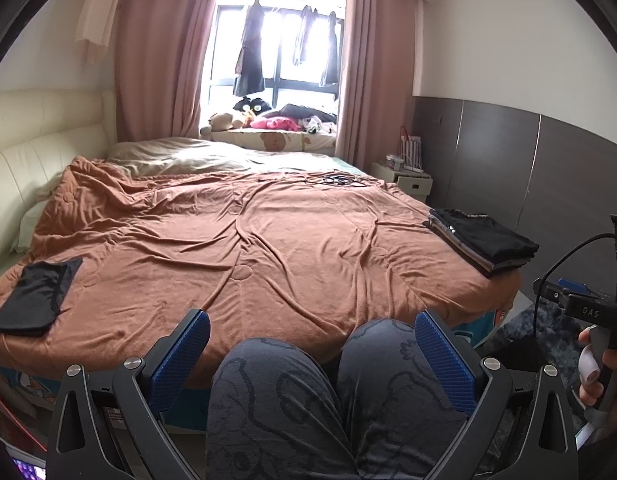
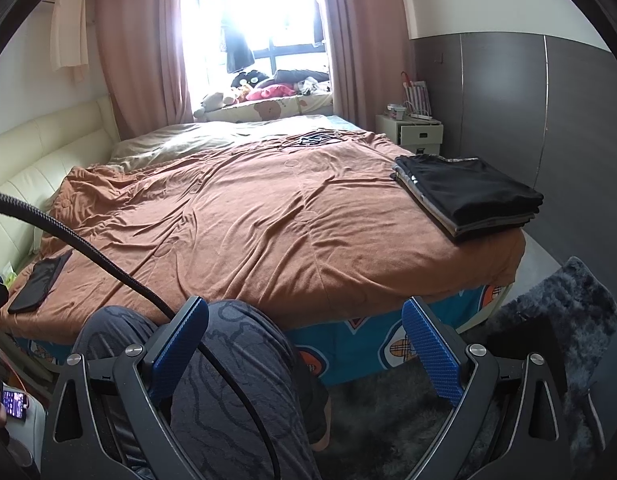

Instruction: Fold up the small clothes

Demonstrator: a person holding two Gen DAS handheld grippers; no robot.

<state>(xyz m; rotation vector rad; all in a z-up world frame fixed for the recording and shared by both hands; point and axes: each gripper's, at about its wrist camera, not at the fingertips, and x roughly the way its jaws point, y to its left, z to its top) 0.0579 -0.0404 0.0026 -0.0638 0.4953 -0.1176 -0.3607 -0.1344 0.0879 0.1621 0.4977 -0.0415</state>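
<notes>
A folded black garment (image 1: 35,299) (image 2: 39,279) lies flat at the bed's near left corner. A stack of folded dark clothes (image 1: 483,240) (image 2: 467,197) rests at the bed's right edge. My left gripper (image 1: 312,338) is held open over the person's knees (image 1: 340,392), short of the bed, with nothing between its blue pads. My right gripper (image 2: 306,326) is open too, hovering over a knee (image 2: 228,368) and the bed's side, holding nothing. The right gripper body (image 1: 584,308) and a hand on it show at the left wrist view's right edge.
A brown blanket (image 1: 244,240) (image 2: 248,220) covers the wide bed. A black cable (image 2: 108,268) crosses the right wrist view. Glasses and cords (image 1: 340,179) lie at the far side. A nightstand (image 2: 418,130) and a dark wardrobe wall (image 2: 548,120) stand right; a dark rug (image 2: 388,420) lies below.
</notes>
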